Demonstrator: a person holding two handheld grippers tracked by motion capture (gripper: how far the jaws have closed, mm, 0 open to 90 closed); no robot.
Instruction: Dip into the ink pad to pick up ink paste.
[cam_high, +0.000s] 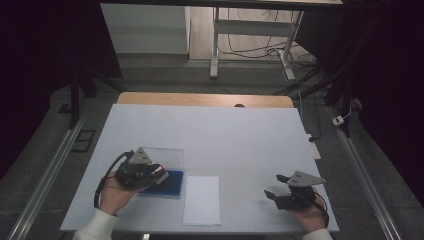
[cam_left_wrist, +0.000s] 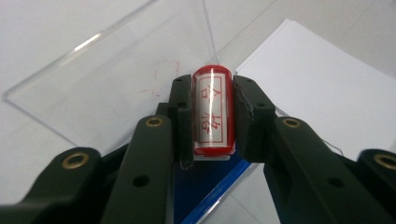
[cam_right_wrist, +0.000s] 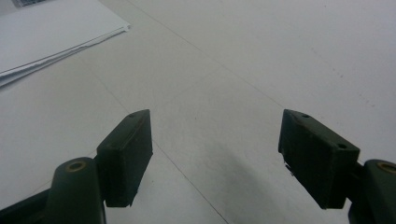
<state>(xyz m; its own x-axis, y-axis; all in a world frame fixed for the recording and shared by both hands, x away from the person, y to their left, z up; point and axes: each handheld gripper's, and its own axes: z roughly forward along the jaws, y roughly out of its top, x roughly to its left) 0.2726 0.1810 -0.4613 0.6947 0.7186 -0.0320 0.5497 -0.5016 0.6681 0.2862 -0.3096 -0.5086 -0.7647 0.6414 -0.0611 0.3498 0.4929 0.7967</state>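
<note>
My left gripper (cam_left_wrist: 212, 100) is shut on a red stamp (cam_left_wrist: 212, 109) with a clear body and red characters on its face, held just above a blue ink pad (cam_left_wrist: 205, 186). In the high view the left gripper (cam_high: 159, 175) hovers over the blue ink pad (cam_high: 170, 185) at the table's front left, with the stamp (cam_high: 158, 174) at its tip. A stack of white paper (cam_high: 202, 200) lies right beside the pad. My right gripper (cam_high: 274, 186) rests at the front right, open, with nothing between its jaws (cam_right_wrist: 215, 154).
A clear plastic lid (cam_left_wrist: 116, 79) lies behind the ink pad, also seen as the clear lid (cam_high: 162, 156) in the high view. The white table sheet (cam_high: 225, 135) stretches wide beyond it. A desk frame and cables stand on the floor past the far edge.
</note>
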